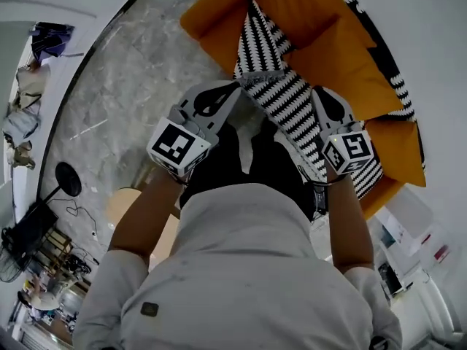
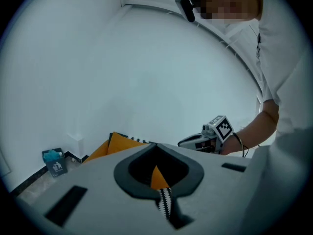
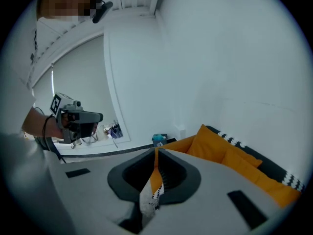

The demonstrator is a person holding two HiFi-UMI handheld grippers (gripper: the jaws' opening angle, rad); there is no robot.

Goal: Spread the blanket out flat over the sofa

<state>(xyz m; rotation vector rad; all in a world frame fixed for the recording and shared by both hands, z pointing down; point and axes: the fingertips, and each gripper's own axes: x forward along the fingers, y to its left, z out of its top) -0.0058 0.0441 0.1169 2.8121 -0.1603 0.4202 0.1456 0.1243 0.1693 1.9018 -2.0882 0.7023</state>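
You have two handheld grippers and one blanket between them. Your left gripper [image 2: 165,202] has its jaws pressed together on a narrow fold of the black-and-white zigzag woven blanket [image 1: 288,100], and the striped edge shows right at the pinch. Your right gripper [image 3: 149,199] is likewise clamped on the cloth, with a crumpled bit of the same pattern caught between its pads. An orange sliver shows in each jaw gap; whether it is cloth or the sofa beyond, you cannot tell.

The blanket hangs between the two grippers in front of your chest and runs forward onto the one orange upholstered sofa [image 1: 219,28]. It lies there as a narrow, bunched band that covers only a strip of the seat.

From the right gripper view you can count two orange square cushions [image 3: 215,143] leaning against the dark sofa back.

There is one container, a small dark bin [image 3: 159,140] on the grey marble floor [image 1: 124,71] by the white wall, beside the sofa's end. It holds something teal, too small to identify.
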